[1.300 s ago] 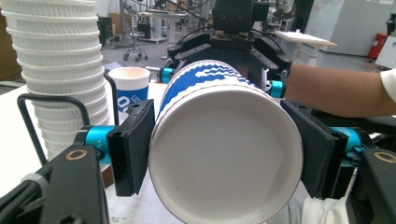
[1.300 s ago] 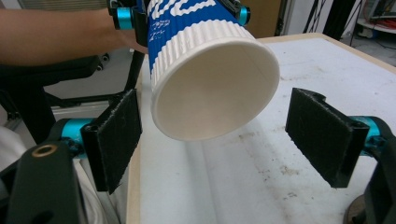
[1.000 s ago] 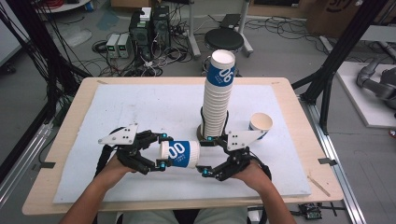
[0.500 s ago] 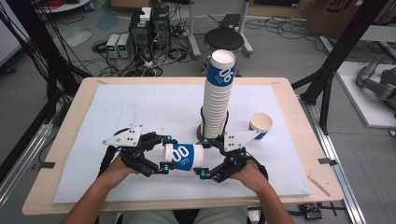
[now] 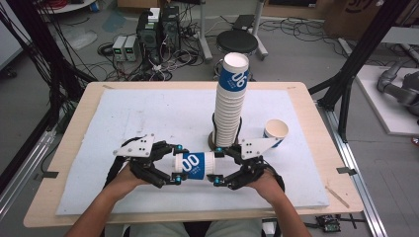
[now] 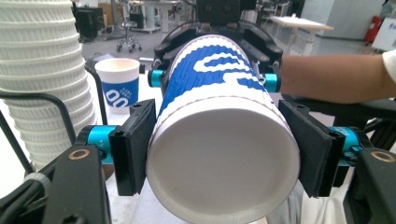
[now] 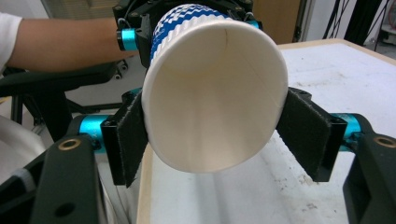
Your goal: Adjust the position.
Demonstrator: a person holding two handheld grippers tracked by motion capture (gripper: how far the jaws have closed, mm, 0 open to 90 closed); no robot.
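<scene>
A blue and white paper cup (image 5: 192, 164) lies level just above the white mat, between my two grippers. My left gripper (image 5: 177, 164) is shut on its base end, and in the left gripper view both pads press the cup (image 6: 224, 149) beside its closed bottom. These jaws have just tightened a little further on it. My right gripper (image 5: 218, 167) faces it from the right. Its jaws have just been closing, and their pads now squeeze the cup's open mouth (image 7: 210, 102) into an oval.
A tall stack of cups (image 5: 230, 106) stands in a black wire holder just behind the grippers, and it rises at the left of the left gripper view (image 6: 42, 79). One upright cup (image 5: 275, 132) sits to its right. The white mat (image 5: 148, 113) covers the wooden table.
The right gripper's jaws have come in from wide apart onto the cup's mouth end. Both hands and the cup have stayed in place.
</scene>
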